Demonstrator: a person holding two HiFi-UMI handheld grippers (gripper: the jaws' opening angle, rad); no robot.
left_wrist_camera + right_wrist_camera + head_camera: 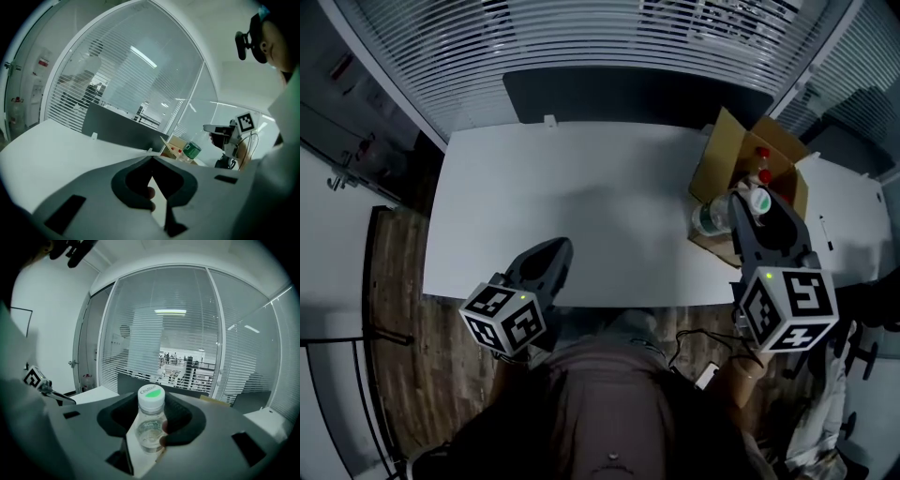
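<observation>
You are holding the right gripper [739, 212] out over the right end of the white table [581, 202], with its jaws clamped on a clear bottle [150, 425] with a white and green cap (the pads are pressing its body from both sides, just below the cap). In the head view the bottle is hanging at the near edge of the open cardboard box [722, 155], above the table rather than resting on it. Two red-capped bottles [762, 161] are standing inside that box. You are keeping the left gripper [553, 251] low at the near edge of the table, well apart from the box. Its jaws are meeting at the tips and gripping nothing. A dark panel [628, 94] is running along the far side of the table.
</observation>
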